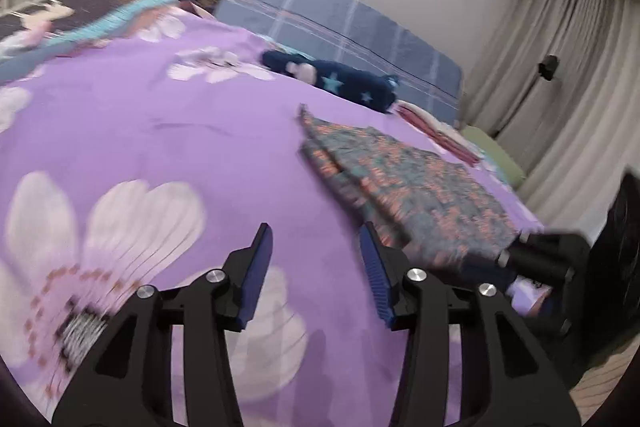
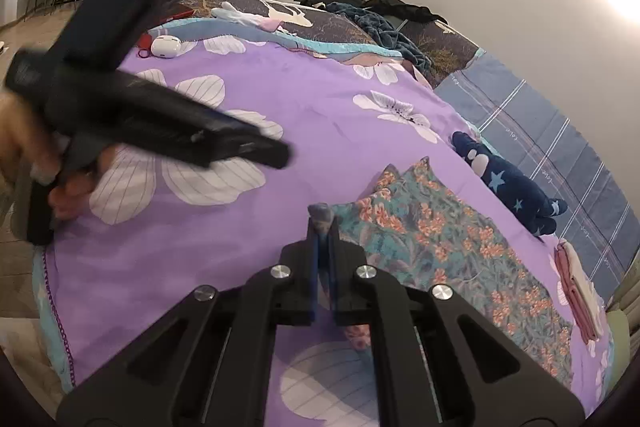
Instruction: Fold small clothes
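A small floral garment (image 1: 404, 183), teal with orange flowers, lies flat on the purple flowered bedspread (image 1: 180, 131); it also shows in the right wrist view (image 2: 440, 239). My left gripper (image 1: 316, 247) is open and empty, above the bedspread just left of the garment's near corner. It appears blurred at the left of the right wrist view (image 2: 260, 151). My right gripper (image 2: 323, 223) is shut on a pinched corner of the floral garment. It shows at the right edge of the left wrist view (image 1: 520, 255).
A navy star-patterned cloth (image 2: 512, 183) lies beyond the floral garment. Folded pink and white clothes (image 2: 576, 291) sit at the bed's right edge. A white round object (image 2: 165, 47) and a crumpled blue blanket (image 2: 384, 27) lie at the far end. A curtain (image 1: 552, 75) hangs right.
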Tool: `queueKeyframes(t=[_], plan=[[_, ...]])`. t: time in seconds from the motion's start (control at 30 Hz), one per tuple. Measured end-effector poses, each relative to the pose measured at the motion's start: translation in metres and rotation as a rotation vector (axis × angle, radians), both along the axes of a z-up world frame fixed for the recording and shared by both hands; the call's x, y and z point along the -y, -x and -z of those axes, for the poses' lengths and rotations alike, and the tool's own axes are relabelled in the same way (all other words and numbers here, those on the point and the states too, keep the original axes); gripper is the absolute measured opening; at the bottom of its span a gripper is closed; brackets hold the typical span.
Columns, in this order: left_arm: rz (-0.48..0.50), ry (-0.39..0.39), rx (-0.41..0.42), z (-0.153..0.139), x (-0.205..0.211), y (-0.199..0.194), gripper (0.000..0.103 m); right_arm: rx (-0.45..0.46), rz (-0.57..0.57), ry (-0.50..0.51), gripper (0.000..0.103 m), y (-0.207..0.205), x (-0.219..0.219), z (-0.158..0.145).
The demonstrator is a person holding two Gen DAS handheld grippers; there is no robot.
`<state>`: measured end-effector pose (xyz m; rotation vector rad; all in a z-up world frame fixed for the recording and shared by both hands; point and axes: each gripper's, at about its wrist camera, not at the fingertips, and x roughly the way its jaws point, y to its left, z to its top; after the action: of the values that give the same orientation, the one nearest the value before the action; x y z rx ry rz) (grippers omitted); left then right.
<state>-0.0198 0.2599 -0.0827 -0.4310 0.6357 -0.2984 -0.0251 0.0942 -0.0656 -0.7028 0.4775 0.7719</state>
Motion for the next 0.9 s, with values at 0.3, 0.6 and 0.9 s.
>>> queueKeyframes(t=[0.3, 0.6, 0.9], plan=[[0.182, 0.186, -0.186, 0.022, 0.011, -0.11, 0.046, -0.017, 0.017, -0.035, 0.004, -0.001, 0.003, -0.003], [0.173, 0.242, -0.156, 0.02, 0.006, -0.157, 0.002, -0.055, 0.022, -0.044, 0.004, -0.007, -0.001, 0.0], [0.122, 0.238, -0.172, 0.041, -0.005, -0.156, 0.002, -0.241, 0.015, -0.021, 0.004, -0.026, -0.011, 0.027]])
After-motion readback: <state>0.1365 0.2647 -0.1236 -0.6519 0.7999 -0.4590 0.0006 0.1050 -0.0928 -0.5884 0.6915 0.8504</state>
